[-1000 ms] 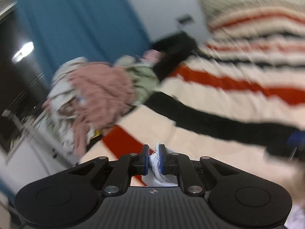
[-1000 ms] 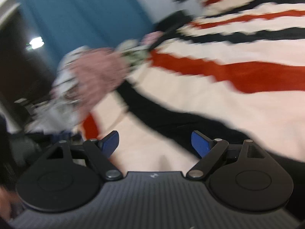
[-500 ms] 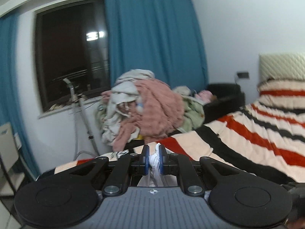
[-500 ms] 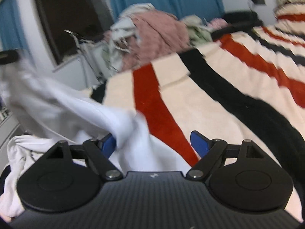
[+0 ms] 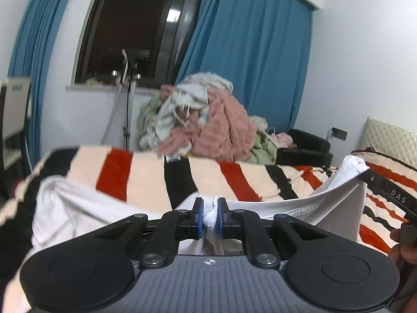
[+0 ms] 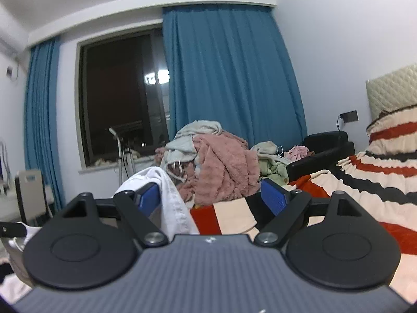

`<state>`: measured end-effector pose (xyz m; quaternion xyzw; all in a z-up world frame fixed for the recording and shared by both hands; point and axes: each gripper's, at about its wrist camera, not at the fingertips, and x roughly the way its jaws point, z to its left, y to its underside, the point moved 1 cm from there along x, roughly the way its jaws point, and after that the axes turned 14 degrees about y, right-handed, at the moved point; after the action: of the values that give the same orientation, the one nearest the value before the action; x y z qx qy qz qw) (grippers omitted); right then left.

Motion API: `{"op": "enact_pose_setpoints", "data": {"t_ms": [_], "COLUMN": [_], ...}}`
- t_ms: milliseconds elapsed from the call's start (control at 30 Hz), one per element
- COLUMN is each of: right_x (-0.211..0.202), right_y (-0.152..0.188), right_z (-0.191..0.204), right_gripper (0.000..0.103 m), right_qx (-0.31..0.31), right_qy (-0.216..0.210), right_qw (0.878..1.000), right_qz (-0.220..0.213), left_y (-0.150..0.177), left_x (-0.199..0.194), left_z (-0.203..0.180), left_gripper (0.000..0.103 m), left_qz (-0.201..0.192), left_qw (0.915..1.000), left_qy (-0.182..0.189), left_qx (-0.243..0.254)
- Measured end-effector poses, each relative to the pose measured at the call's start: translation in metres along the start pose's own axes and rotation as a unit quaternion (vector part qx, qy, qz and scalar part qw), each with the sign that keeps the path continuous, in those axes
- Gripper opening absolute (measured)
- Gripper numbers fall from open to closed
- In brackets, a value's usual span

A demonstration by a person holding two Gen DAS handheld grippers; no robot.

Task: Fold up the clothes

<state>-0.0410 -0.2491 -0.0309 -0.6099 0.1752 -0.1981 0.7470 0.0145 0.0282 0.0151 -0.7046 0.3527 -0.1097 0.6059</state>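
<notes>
Since half a second ago: lifted off the striped blanket (image 5: 146, 174), stretched between both tools. Nearest, left gripper (image 5: 208, 215) pinched tight on a bunched edge of the white cotton garment (image 5: 333, 198). Right gripper (image 6: 208, 198) spread wide, cloth merely draped over its left finger (image 6: 148, 199), unclamped. Best closed on that hem before pulling taut, then levelled and laid flat on the blanket. Beyond, heaped pink and grey laundry pile (image 6: 219, 161); farthest, blue curtains (image 6: 229, 78).
</notes>
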Motion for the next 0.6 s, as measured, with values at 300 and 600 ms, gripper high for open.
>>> {"op": "enact_pose_setpoints", "data": {"t_ms": [300, 600], "right_x": [-0.002, -0.004], "right_y": [0.006, 0.008], "right_z": [0.005, 0.005], "right_gripper": [0.084, 0.084], "right_qx": [-0.01, -0.01], "right_qy": [0.001, 0.01], "right_qw": [1.0, 1.0], "right_qz": [0.009, 0.019], "left_y": [0.011, 0.035], "left_x": [0.028, 0.037], "left_z": [0.022, -0.012], "left_gripper": [0.04, 0.06], "left_qz": [0.05, 0.108], "left_qw": [0.9963, 0.9873], "left_qy": [0.038, 0.116], "left_qx": [-0.059, -0.006]}}
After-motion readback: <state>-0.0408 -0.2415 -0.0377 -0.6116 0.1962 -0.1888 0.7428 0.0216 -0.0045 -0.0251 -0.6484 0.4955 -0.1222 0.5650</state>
